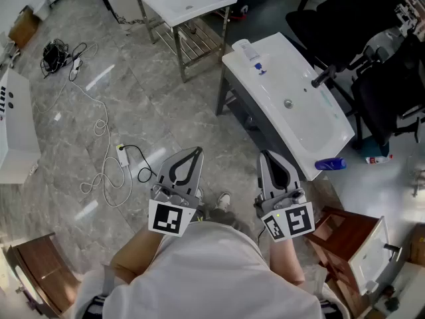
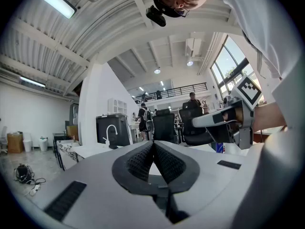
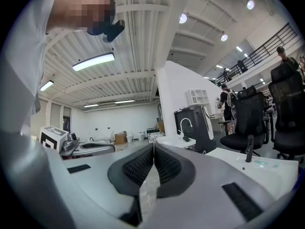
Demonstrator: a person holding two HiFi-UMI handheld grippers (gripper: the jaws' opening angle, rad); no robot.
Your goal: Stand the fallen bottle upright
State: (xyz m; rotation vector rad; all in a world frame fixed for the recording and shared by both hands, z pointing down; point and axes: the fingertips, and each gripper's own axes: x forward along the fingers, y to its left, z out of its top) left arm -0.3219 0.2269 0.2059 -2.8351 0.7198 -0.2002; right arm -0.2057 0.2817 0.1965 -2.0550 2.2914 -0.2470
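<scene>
Blue bottle (image 1: 330, 164) is seen lying untouched at three o'clock; left hand-held gripper (image 1: 197, 151), right hand-held gripper (image 1: 265, 155) held closed, empty.

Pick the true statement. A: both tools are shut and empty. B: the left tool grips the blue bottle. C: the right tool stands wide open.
A: the left tool and right tool each show jaws pressed together with nothing between, and the blue bottle lies off by the white sink.
</scene>
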